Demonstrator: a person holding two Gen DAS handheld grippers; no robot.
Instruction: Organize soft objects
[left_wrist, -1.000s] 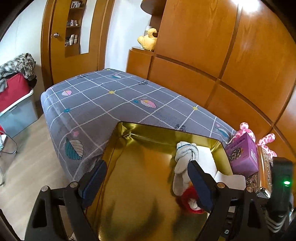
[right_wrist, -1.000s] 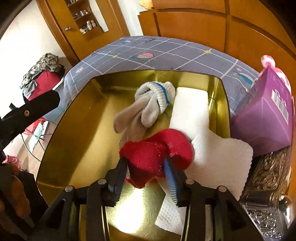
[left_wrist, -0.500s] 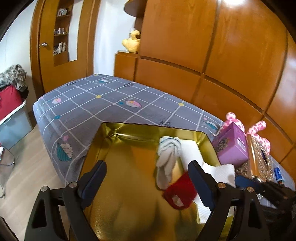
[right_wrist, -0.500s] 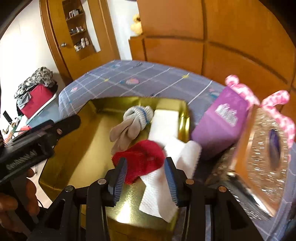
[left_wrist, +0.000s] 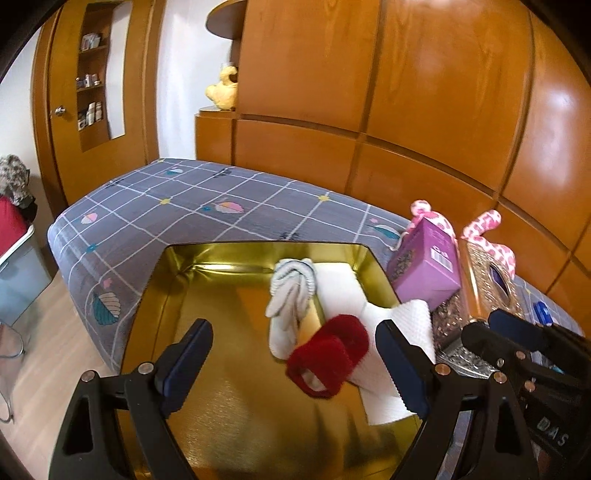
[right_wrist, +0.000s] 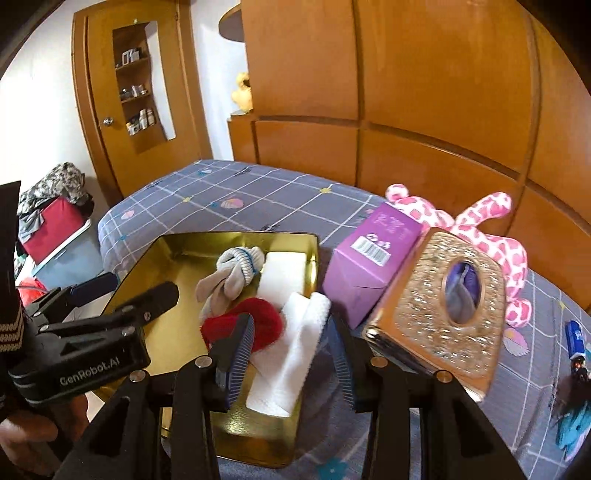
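Observation:
A gold tray (left_wrist: 221, 369) (right_wrist: 173, 251) lies on the bed. In it are a knotted grey sock (left_wrist: 291, 291) (right_wrist: 232, 280), a red sock (left_wrist: 328, 354) (right_wrist: 258, 321), a white sponge block (left_wrist: 340, 291) (right_wrist: 282, 273) and a white cloth (left_wrist: 391, 354) (right_wrist: 295, 354) draped over the tray's edge. My left gripper (left_wrist: 295, 362) is open and empty above the tray. My right gripper (right_wrist: 291, 354) is open and empty, raised above the cloth and red sock. A pink spotted plush toy (right_wrist: 491, 243) lies behind the boxes.
A purple box (left_wrist: 428, 266) (right_wrist: 369, 269) and a glittery gold tissue box (left_wrist: 487, 280) (right_wrist: 443, 306) stand right of the tray. Small blue items (right_wrist: 574, 339) lie at far right. Wooden wardrobe panels (left_wrist: 406, 110) back the bed. A storage bin (right_wrist: 55, 240) stands on the floor at left.
My right gripper opened, let go of the red sock in the tray, and pulled back and up. The left gripper also rose and stayed open.

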